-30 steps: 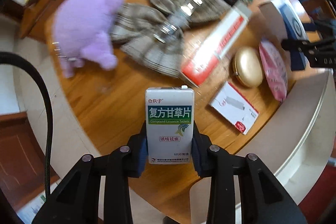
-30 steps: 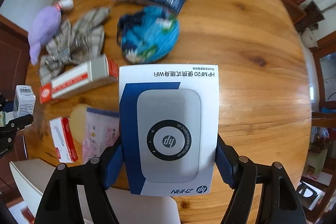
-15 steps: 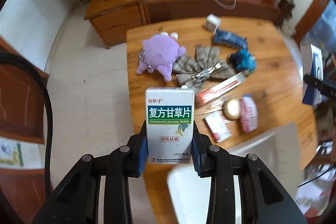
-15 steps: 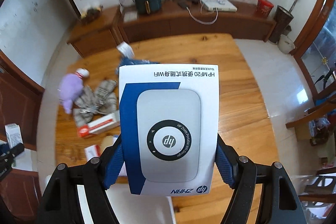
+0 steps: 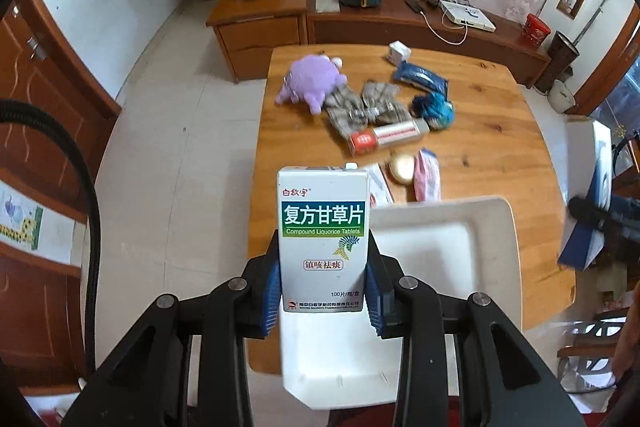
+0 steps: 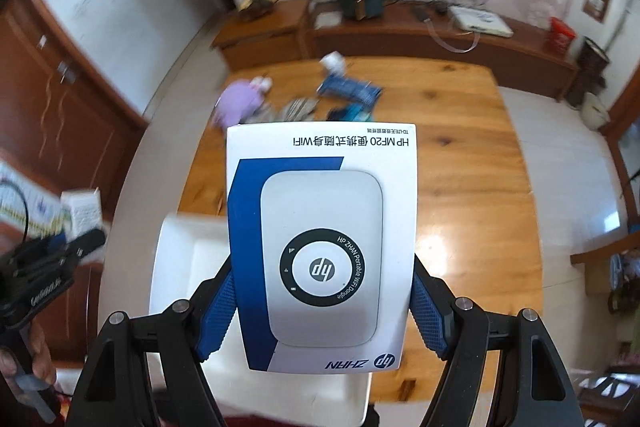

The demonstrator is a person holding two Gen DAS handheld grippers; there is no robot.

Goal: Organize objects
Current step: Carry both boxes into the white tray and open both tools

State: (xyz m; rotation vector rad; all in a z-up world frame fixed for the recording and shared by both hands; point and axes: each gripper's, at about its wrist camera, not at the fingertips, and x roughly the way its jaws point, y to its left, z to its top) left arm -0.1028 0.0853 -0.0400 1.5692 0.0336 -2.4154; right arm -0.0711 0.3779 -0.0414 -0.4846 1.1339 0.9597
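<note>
L gripper (image 5: pixel 324 303): pinching the tablet box (image 5: pixel 323 239) by its sides, upright, label readable, high above tray (image 5: pixel 432 247).
R gripper (image 6: pixel 322 311): clamped on WiFi dongle box (image 6: pixel 322 247) across its width, flat face to cam.
Why: prob. both headed for white tray at tabletop's (image 5: pixel 500 147) near edge.
L view only: plush (image 5: pixel 314 83), bow, tube along tabletop's left side.
R view: blurred; box hides most.

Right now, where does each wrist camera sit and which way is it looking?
Left wrist: on the left gripper, high, looking down at the table; fingers clamp the medicine box.
Right wrist: on the right gripper, same downward view; fingers clamp the HP box.
Shared: white tray, purple plush, each other's gripper.
</note>
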